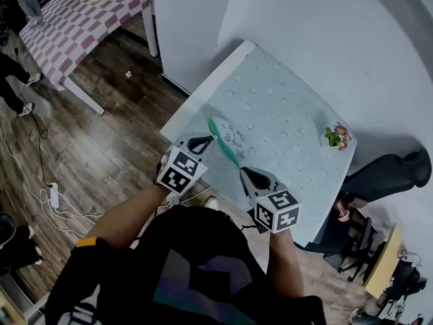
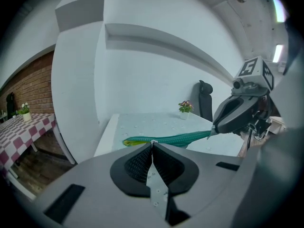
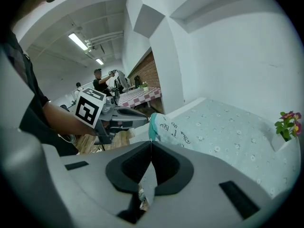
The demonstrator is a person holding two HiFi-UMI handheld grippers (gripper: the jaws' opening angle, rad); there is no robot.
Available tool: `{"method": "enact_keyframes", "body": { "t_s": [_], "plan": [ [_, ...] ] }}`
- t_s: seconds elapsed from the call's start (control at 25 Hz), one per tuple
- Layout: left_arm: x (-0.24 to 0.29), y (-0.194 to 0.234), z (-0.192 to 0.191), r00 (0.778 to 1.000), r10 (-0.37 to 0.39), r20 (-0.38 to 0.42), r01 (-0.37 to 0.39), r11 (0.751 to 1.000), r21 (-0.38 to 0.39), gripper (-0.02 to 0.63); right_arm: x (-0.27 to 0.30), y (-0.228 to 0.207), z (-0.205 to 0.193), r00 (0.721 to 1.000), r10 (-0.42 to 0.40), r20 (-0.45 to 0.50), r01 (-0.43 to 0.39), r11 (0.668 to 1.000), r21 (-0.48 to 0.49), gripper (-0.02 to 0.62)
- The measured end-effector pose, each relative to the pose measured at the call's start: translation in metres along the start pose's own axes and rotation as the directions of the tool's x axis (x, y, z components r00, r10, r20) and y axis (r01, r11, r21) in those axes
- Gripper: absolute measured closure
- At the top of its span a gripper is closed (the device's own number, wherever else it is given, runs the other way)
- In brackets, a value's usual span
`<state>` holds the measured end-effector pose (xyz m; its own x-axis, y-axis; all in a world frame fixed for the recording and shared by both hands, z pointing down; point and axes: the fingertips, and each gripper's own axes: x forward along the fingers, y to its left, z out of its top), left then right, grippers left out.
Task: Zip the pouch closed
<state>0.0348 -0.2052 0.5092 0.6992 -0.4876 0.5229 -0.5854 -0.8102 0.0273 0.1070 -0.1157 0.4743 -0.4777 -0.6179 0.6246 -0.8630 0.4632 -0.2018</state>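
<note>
A pale pouch (image 1: 231, 139) with a green zip edge lies near the front left corner of the table (image 1: 284, 100), which has a light blue flowered cloth. My left gripper (image 1: 208, 141) is shut, its tips on the green zip edge (image 2: 180, 138), where a small metal pull shows between them. My right gripper (image 1: 243, 172) is shut on the near end of the pouch (image 3: 164, 126). In the left gripper view the right gripper (image 2: 211, 134) pinches the green end and the edge stretches taut between both grippers. In the right gripper view the left gripper (image 3: 144, 119) sits at the pouch's far end.
A small flower pot (image 1: 336, 136) stands at the table's right edge. A black office chair (image 1: 389, 171) is beyond that edge. A checkered table (image 1: 81, 19) stands across the wooden floor, and cables lie on the floor at left. People stand far off in the right gripper view.
</note>
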Motion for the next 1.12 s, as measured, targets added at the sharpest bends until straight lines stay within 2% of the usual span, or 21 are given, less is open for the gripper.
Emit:
{"method": "enact_keyframes", "body": {
  "t_s": [0.28, 0.48, 0.64, 0.84, 1.12],
  "plan": [
    [0.002, 0.037, -0.017, 0.997, 0.069, -0.039, -0.070, 0.997, -0.029, 0.592, -0.001, -0.002, -0.009, 1.000, -0.016, -0.012, 0.017, 1.000, 0.015, 0.575],
    [0.007, 0.044, -0.026, 0.995, 0.073, -0.070, -0.074, 0.997, -0.021, 0.591, 0.002, -0.002, -0.014, 1.000, -0.019, -0.018, 0.020, 0.999, 0.025, 0.575],
    [0.008, 0.040, -0.033, 0.994, 0.065, -0.083, -0.071, 0.996, -0.060, 0.591, 0.007, -0.005, -0.022, 0.999, -0.039, -0.036, 0.041, 0.998, 0.044, 0.574],
    [0.000, 0.030, -0.040, 0.997, 0.033, -0.070, -0.042, 0.992, -0.122, 0.589, 0.014, 0.003, -0.037, 0.998, -0.011, -0.057, 0.015, 0.998, 0.065, 0.572],
    [-0.027, 0.026, -0.051, 0.997, 0.038, -0.065, -0.051, 0.973, -0.224, 0.589, 0.008, 0.004, -0.026, 1.000, -0.013, -0.010, 0.014, 0.997, 0.071, 0.563]
  ]
}}
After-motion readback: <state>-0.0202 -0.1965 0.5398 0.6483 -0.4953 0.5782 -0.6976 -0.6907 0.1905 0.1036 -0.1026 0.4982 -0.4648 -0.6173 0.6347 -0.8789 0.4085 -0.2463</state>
